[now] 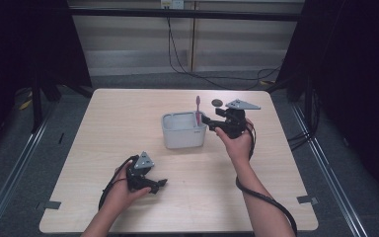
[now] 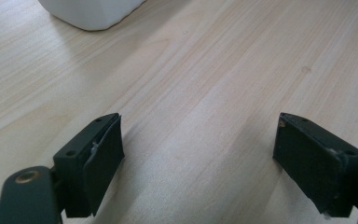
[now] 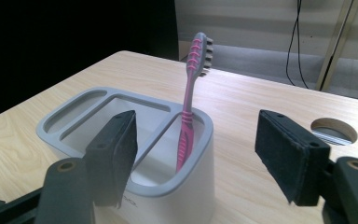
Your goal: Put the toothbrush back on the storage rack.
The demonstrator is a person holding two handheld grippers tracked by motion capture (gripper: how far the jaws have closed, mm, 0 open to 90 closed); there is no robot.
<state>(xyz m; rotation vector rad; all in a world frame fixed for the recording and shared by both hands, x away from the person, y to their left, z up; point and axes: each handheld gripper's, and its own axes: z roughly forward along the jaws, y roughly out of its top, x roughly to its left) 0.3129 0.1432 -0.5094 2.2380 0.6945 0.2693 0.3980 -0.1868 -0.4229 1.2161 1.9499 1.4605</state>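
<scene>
High view: a pink toothbrush (image 1: 197,109) stands in a white holder (image 1: 183,130) mid-desk, with the right gripper (image 1: 208,120) just beside it.

Right gripper view shows the toothbrush (image 3: 189,107) leaning upright, bristles up, in the holder's (image 3: 121,154) narrow end compartment; its foot is hidden by the rim. Both right fingers (image 3: 286,154) stand wide apart, holding nothing. Left gripper (image 2: 198,158) rests low on the desk (image 2: 205,84), open and empty, the holder's corner (image 2: 91,11) cut off at the top edge.
</scene>
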